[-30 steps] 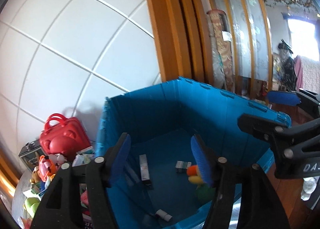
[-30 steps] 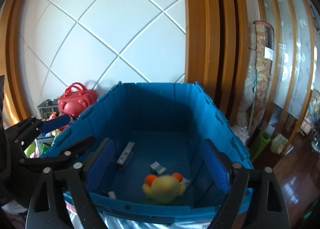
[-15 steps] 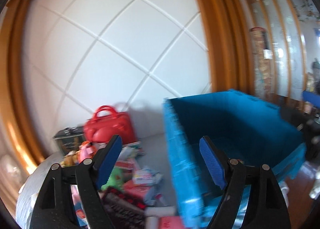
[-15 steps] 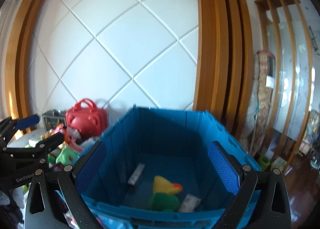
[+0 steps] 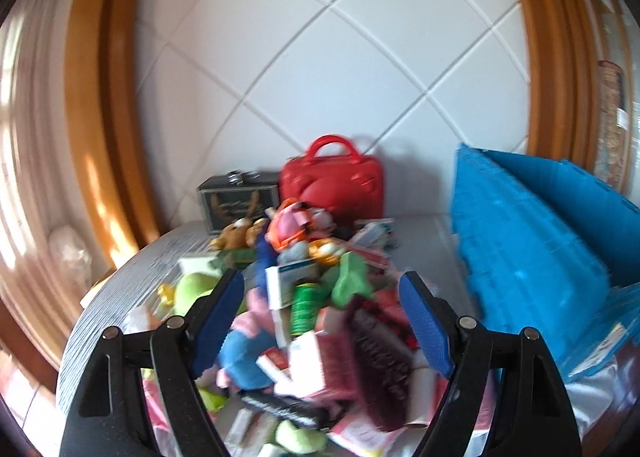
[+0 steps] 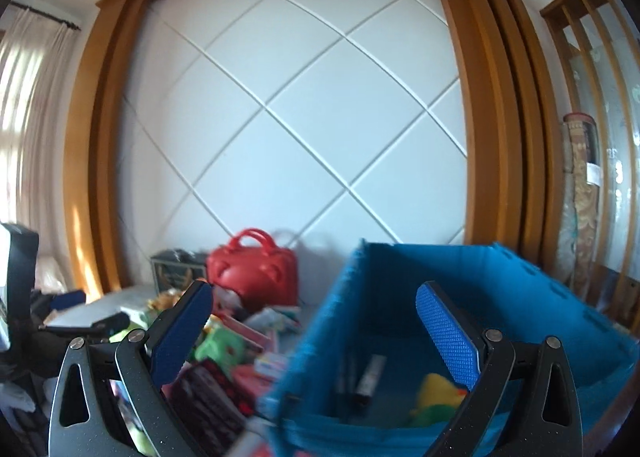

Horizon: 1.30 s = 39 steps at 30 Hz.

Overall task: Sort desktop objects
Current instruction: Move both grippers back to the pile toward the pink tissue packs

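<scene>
A heap of plush toys, small boxes and packets (image 5: 316, 297) covers the grey tabletop (image 5: 132, 289) in the left wrist view. My left gripper (image 5: 320, 317) hangs open above this heap, nothing between its blue pads. A blue crate (image 5: 532, 245) stands to the right of the heap. In the right wrist view the blue crate (image 6: 520, 297) holds a yellow plush duck (image 6: 438, 391) and a dark narrow box (image 6: 370, 375). My right gripper (image 6: 314, 331) is open and empty over the crate's left wall, between crate and heap (image 6: 224, 349).
A red handbag-shaped case (image 5: 332, 185) and a dark tin box (image 5: 238, 203) stand at the back against the white panelled wall. Wooden door frames rise on both sides. The left gripper's body (image 6: 24, 321) shows at the right wrist view's left edge.
Both grippers swung left, away from the crate's inside. The left one, a little wider open, now faces the toy heap instead of the crate. The right one now straddles the crate's left wall.
</scene>
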Tool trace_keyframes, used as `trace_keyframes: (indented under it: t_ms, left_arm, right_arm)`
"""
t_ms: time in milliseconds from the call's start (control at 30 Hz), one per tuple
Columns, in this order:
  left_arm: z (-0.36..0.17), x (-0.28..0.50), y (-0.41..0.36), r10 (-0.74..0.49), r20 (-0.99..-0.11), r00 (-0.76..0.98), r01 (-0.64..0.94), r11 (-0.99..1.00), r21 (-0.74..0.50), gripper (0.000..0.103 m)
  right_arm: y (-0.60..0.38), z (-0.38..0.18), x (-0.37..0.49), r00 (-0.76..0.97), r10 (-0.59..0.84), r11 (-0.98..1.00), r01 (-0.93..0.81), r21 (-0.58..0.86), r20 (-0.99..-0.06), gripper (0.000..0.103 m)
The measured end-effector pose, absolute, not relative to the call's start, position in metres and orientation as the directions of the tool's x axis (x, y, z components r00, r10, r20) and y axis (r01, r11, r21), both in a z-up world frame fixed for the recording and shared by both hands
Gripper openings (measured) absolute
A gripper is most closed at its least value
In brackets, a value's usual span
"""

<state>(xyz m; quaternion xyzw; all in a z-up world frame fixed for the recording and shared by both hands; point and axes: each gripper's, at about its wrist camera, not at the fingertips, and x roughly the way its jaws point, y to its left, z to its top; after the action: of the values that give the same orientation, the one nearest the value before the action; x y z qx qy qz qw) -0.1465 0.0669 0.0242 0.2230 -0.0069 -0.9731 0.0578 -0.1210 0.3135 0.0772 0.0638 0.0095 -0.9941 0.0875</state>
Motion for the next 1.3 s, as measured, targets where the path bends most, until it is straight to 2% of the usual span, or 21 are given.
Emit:
trace_keyframes:
  t_ms: [200, 433, 600, 733, 900, 1167, 1300]
  left_arm:
    - [-0.005, -0.139, -0.012, -0.236, -0.486, -0.841, 0.221, -0.971, 0.089, 0.080]
    - [-0.073, -0.127, -0.122, -0.285, -0.632, -0.721, 0.311, -0.948, 0.072, 0.080]
    - [-0.130, -0.127, -0.179, -0.273, -0.749, -0.604, 0.326, -0.942, 0.081, 0.080]
    - [-0.173, -0.136, -0.201, -0.229, -0.818, -0.528, 0.317, -0.947, 0.060, 0.080]
    - [-0.207, -0.144, -0.219, -0.163, -0.875, -0.456, 0.335, -0.942, 0.001, 0.080]
    - [-0.243, -0.173, -0.225, -0.142, -0.910, -0.390, 0.347, -0.938, -0.003, 0.080]
    - [-0.254, -0.184, -0.231, -0.097, -0.917, -0.386, 0.347, -0.937, -0.047, 0.080]
  right_arm:
    - [0.251, 0.053, -0.128, -0.939, -0.255, -0.963, 0.268, -0.025, -0.232, 0.103]
    - [0.194, -0.005, -0.142, -0.856, -0.282, -0.943, 0.330, -0.037, -0.433, 0.103]
    - [0.179, -0.061, -0.147, -0.779, -0.233, -0.957, 0.291, -0.007, -0.583, 0.103]
    - [0.180, -0.099, -0.154, -0.736, -0.141, -0.977, 0.210, -0.025, -0.662, 0.103]
    - [0.192, -0.138, -0.156, -0.667, -0.063, -0.993, 0.113, -0.017, -0.743, 0.103]
    - [0.214, -0.168, -0.161, -0.598, -0.010, -1.000, 0.002, 0.011, -0.802, 0.103]
    - [0.229, -0.183, -0.168, -0.564, 0.024, -0.998, -0.065, 0.015, -0.826, 0.103]
